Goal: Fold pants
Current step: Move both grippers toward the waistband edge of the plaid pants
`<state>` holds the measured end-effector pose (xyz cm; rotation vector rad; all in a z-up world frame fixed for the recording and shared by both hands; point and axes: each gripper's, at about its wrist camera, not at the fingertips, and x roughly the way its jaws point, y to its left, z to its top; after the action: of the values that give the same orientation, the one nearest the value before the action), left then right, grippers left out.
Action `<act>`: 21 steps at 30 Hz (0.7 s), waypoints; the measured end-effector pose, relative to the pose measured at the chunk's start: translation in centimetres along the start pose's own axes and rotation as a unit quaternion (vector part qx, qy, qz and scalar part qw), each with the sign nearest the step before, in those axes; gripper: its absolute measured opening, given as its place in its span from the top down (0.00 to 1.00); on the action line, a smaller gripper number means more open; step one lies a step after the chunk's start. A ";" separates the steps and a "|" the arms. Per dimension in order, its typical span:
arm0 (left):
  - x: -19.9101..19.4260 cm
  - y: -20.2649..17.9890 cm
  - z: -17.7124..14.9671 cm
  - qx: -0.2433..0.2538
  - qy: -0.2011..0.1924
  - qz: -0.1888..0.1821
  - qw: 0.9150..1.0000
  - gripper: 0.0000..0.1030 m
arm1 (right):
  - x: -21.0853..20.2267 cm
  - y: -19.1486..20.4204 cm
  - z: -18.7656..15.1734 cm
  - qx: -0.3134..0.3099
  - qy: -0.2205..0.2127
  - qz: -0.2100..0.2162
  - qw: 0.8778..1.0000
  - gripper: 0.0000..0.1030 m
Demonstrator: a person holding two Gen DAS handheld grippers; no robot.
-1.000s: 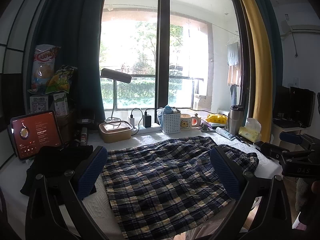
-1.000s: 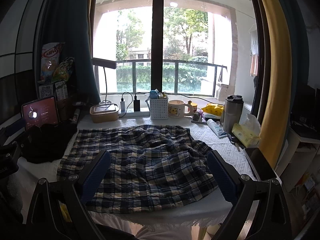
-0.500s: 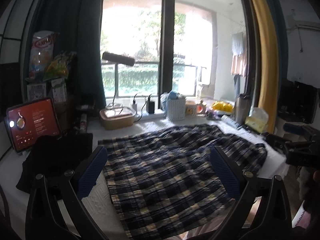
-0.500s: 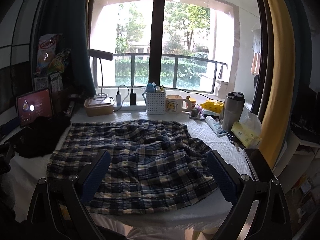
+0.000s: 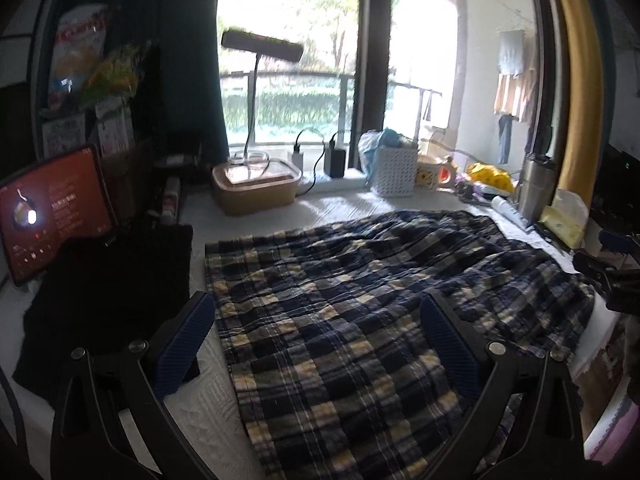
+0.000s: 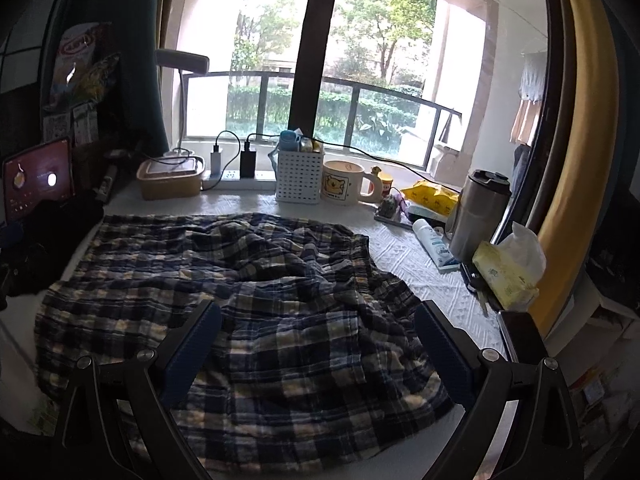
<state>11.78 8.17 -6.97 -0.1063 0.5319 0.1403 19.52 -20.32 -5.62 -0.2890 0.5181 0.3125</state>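
Pants [image 6: 248, 304] are lying rumpled across the worktop [image 6: 404, 256] while left claw [image 5: 316, 344] and right claw [image 6: 316, 348] are hovering wide, empty; flattening creases before gripping is advisable.

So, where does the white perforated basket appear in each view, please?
Left wrist view: white basket upper centre-right, at the windowsill, beyond the plaid pants.
Right wrist view: white basket upper centre, just left of the bear mug.
Shared landmark: the bear mug, right beside it.

Navy, cream and yellow plaid on the crumpled cotton pants [image 6: 248, 300]; beside them, solid black cloth [image 5: 108, 292]; beyond, white perforated plastic basket [image 6: 299, 176].
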 end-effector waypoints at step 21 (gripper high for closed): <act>14.7 6.4 4.6 -0.006 0.131 0.026 0.991 0.02 | 13.9 -7.4 7.1 -0.038 0.047 0.084 0.995 0.05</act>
<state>25.57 16.62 -10.91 -0.1229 0.7956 0.1826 36.77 -21.55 -5.57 -0.3361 0.6261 0.4840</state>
